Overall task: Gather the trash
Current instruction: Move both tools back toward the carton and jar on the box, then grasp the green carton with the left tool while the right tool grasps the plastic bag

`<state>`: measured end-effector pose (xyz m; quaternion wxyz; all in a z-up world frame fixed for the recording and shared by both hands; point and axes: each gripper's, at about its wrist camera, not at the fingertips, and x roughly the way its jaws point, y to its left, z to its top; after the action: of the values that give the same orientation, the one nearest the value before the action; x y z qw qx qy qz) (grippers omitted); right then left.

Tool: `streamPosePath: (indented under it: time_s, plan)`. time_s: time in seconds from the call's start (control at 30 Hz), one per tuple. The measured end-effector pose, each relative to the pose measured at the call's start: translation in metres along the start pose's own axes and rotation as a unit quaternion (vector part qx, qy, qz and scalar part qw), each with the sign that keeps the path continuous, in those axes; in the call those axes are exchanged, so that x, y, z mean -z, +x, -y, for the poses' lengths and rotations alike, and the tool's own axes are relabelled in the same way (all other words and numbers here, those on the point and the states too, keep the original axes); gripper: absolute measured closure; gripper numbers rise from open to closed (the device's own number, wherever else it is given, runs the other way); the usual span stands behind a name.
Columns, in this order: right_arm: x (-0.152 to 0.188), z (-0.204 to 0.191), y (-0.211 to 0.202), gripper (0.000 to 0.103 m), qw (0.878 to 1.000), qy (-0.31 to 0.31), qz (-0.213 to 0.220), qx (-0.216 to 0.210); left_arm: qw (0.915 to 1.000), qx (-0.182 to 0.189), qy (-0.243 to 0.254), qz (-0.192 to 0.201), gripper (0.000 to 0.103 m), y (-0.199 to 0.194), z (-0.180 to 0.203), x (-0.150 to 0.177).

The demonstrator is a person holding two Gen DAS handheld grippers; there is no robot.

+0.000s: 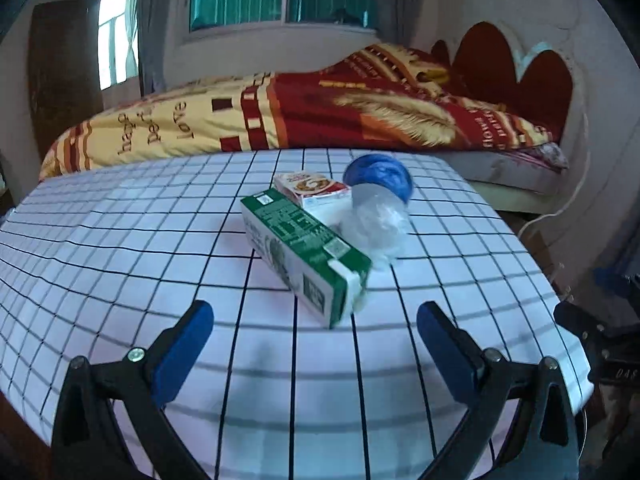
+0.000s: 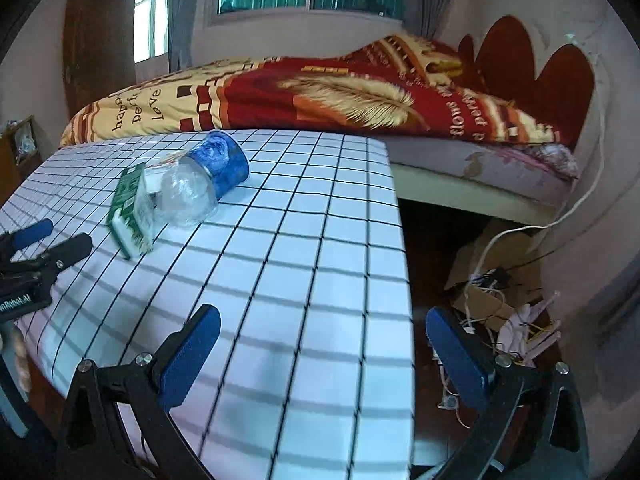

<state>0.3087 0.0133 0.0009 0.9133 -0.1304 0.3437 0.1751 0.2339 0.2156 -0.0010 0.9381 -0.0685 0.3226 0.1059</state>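
Three pieces of trash lie clustered on the worktop (image 1: pixel 120 248), which is covered in a white cloth with a black grid. One is a green carton (image 1: pixel 306 258) lying on its side, its white end flap pointing toward the left tool (image 1: pixel 315 326). One is a smaller white and red box (image 1: pixel 316 194), lying flat just behind the carton and touching it. One is a clear plastic bottle (image 1: pixel 380 208) with a blue label, also on its side, pressed against both boxes; nothing can be made out inside it.

Two tools are in play. The left tool hovers low over the worktop just short of the carton, its blue-padded fingers spread wide and holding nothing. The right tool (image 2: pixel 322 338) is likewise spread and empty, straddling the worktop's right edge, with one finger over the cloth and the other over the floor, well apart from the trash.

On the floor by the worktop sits one open cardboard box (image 2: pixel 486 300) holding a tangle of wires and white scraps. Behind stands a bed (image 1: pixel 360 108) with a red and yellow blanket.
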Motion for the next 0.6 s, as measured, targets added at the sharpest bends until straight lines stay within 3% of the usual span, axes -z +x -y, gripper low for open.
streamPosePath:
  time_s: [0.23,0.33,0.4,0.6]
  plan:
    - [-0.028,-0.005,0.046,0.000,1.000,0.002,-0.019,-0.023,0.9987,-0.002,-0.028,-0.043,0.007,0.047,-0.004,-0.016]
    - [-0.032,-0.008,0.061,0.000,0.999,-0.003,-0.029,-0.026,0.9979,-0.009,-0.019,-0.062,0.014,0.060,-0.006,-0.014]
    - [-0.033,-0.009,0.068,0.000,0.999,-0.005,-0.034,-0.030,0.9973,-0.007,-0.022,-0.070,0.021,0.061,-0.015,-0.011]
    - [-0.041,-0.030,0.081,0.000,0.997,-0.015,-0.034,-0.061,0.9975,-0.036,-0.012,-0.060,0.021,0.042,-0.049,-0.005]
